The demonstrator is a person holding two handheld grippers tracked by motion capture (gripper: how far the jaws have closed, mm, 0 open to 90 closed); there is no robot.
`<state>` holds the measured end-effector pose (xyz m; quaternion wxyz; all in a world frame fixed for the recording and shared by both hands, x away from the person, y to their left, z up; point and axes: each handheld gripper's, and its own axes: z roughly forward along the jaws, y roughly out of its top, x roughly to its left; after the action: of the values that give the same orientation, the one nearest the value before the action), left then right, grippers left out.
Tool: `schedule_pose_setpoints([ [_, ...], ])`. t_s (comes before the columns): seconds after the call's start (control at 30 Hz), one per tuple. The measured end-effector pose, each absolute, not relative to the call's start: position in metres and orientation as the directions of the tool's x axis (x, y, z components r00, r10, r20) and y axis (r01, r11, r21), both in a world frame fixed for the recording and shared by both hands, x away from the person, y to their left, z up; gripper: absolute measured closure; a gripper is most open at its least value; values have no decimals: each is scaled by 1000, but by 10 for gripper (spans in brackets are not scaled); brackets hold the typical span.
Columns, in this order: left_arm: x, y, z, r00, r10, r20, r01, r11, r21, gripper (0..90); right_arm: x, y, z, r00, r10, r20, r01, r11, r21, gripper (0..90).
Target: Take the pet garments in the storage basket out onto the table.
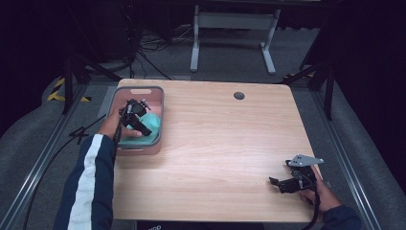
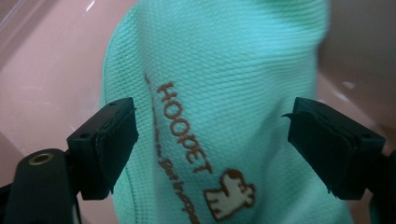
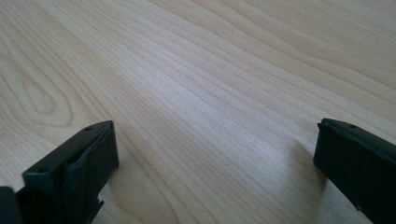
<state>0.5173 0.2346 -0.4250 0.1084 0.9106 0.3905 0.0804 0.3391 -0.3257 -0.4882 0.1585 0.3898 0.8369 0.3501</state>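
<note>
A mint-green knitted cloth item (image 2: 219, 93) with brown lettering and a small printed animal lies in a pink tray (image 1: 158, 103) at the table's left. My left gripper (image 1: 143, 125) reaches down into the tray just above the green cloth (image 1: 152, 122). In the left gripper view its jaws stand wide apart on either side of the cloth, the pads (image 2: 107, 144) clear of it, so it is open. My right gripper (image 1: 276, 183) rests low over bare wood near the table's front right corner, open, with nothing between its fingers (image 3: 79, 168).
The light wooden table (image 1: 220, 143) has a round cable hole (image 1: 239, 95) near its far edge. Beyond the table stand white desk legs (image 1: 195, 43) and cables on a grey floor. Dark rails run along both sides.
</note>
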Motion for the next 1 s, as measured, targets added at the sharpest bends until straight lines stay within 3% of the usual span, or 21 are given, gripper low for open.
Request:
schedule_pose_setpoints([
  [0.17,524,234,-438,665,746,29,726,-655,209,153,339,-326,-488,-646,763,8,542,451,709,3],
  [0.37,525,241,-440,628,777,-41,765,-607,217,155,339,-326,-488,-647,763,8,541,451,710,3],
  [0.5,524,239,-436,649,759,-49,751,-629,203,334,339,-326,-488,-647,763,8,541,452,710,3],
  [0.53,524,240,-435,653,755,-51,748,-634,195,334,339,-326,-488,-647,763,8,541,451,710,3],
  [0.7,521,242,-431,669,742,-50,734,-648,205,603,339,-326,-488,-647,763,8,541,452,710,3],
  [1.0,516,243,-425,645,764,25,736,-630,249,699,339,-326,-488,-647,763,8,541,452,710,3],
])
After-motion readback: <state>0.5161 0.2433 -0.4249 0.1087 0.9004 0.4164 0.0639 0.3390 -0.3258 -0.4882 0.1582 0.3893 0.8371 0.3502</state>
